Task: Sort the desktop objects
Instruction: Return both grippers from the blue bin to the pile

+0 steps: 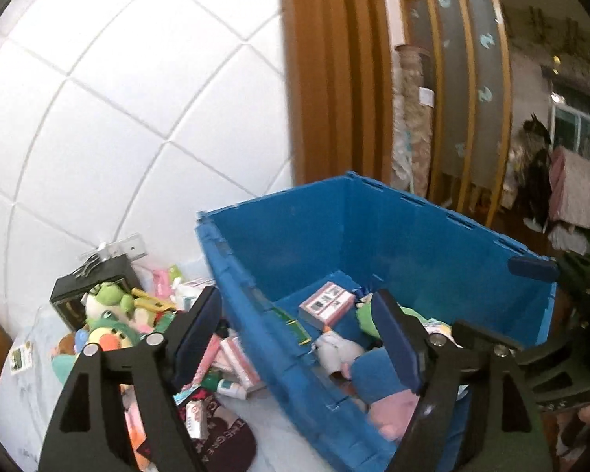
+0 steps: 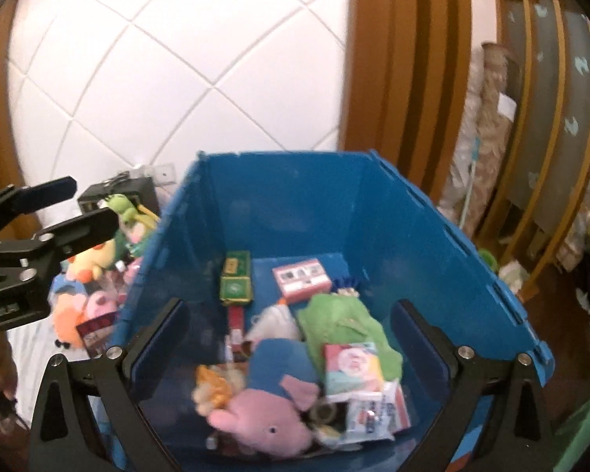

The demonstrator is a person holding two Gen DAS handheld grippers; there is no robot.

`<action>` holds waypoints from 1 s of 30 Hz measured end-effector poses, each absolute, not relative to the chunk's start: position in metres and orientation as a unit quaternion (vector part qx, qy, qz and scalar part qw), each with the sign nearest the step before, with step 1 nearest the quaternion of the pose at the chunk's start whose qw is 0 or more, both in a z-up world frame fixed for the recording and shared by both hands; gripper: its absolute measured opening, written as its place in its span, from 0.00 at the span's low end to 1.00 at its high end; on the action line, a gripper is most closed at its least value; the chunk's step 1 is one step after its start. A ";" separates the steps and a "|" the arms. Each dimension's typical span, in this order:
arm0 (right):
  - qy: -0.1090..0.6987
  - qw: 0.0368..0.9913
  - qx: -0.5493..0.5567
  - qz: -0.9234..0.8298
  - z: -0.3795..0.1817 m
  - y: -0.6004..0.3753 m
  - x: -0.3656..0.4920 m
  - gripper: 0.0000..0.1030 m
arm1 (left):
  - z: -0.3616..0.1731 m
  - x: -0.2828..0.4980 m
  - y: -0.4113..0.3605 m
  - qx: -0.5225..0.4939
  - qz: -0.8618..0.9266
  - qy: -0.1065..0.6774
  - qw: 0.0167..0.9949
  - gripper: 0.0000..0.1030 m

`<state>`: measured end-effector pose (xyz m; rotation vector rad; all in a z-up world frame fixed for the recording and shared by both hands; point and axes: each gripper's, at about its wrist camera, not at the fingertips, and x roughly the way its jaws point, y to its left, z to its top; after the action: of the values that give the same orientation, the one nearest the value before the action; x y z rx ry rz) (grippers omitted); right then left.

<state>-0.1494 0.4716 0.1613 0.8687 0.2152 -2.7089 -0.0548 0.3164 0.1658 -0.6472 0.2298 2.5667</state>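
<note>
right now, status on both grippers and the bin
Left gripper open, empty, straddling blue bin wall. Right gripper open above bin's toys. Pile left outside.

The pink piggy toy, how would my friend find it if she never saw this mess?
Look inside the big blue crate, at the end nearest the right gripper. The pink pig plush lies on top of the heap there. It wears a blue body and is the only pink soft toy inside; the plush beside it is green.

Blue crate point(image 2: 393, 216), pink pig plush point(image 2: 263, 421), green plush point(image 2: 334, 314), white tiled wall point(image 1: 137, 98).
</note>
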 end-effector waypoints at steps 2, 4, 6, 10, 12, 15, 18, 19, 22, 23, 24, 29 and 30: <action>0.080 0.151 0.295 -0.940 0.166 0.455 -0.140 1.00 | 0.165 -0.056 0.298 -0.237 0.938 0.079 0.240 0.76; 0.081 0.158 0.291 -0.940 0.169 0.437 -0.132 1.00 | 0.162 -0.058 0.280 -0.239 0.939 0.085 0.232 0.76; 0.081 0.164 0.288 -0.940 0.171 0.422 -0.126 1.00 | 0.158 -0.059 0.259 -0.237 0.942 0.090 0.222 0.76; 0.076 0.182 0.286 -0.938 0.169 0.387 -0.117 1.00 | 0.148 -0.063 0.215 -0.247 0.942 0.085 0.211 0.76; 0.075 0.195 0.286 -0.935 0.165 0.369 -0.115 1.00 | 0.140 -0.067 0.185 -0.257 0.944 0.082 0.191 0.76; 0.077 0.211 0.288 -0.931 0.157 0.339 -0.114 1.00 | 0.125 -0.078 0.149 -0.278 0.943 0.075 0.166 0.76; 0.072 0.235 0.294 -0.924 0.146 0.311 -0.115 1.00 | 0.108 -0.087 0.113 -0.300 0.941 0.070 0.138 0.76; 0.070 0.245 0.296 -0.921 0.141 0.300 -0.116 1.00 | 0.101 -0.090 0.102 -0.307 0.940 0.070 0.127 0.76; 0.072 0.262 0.306 -0.912 0.126 0.270 -0.119 1.00 | 0.078 -0.096 0.066 -0.330 0.936 0.067 0.101 0.76; 0.072 0.267 0.311 -0.909 0.120 0.262 -0.121 1.00 | 0.071 -0.098 0.056 -0.337 0.935 0.065 0.094 0.76; 0.071 0.272 0.319 -0.905 0.112 0.252 -0.123 1.00 | 0.063 -0.100 0.046 -0.345 0.932 0.061 0.090 0.76; 0.073 0.275 0.362 -0.888 0.072 0.222 -0.134 1.00 | 0.021 -0.113 0.007 -0.382 0.920 0.050 0.072 0.76; 0.072 0.274 0.372 -0.884 0.064 0.218 -0.137 1.00 | 0.010 -0.117 0.000 -0.393 0.915 0.049 0.073 0.76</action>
<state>-0.1372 0.2185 0.0636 1.0004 0.1944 -2.3775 -0.1173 0.0005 0.0105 -1.1800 0.1473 2.7503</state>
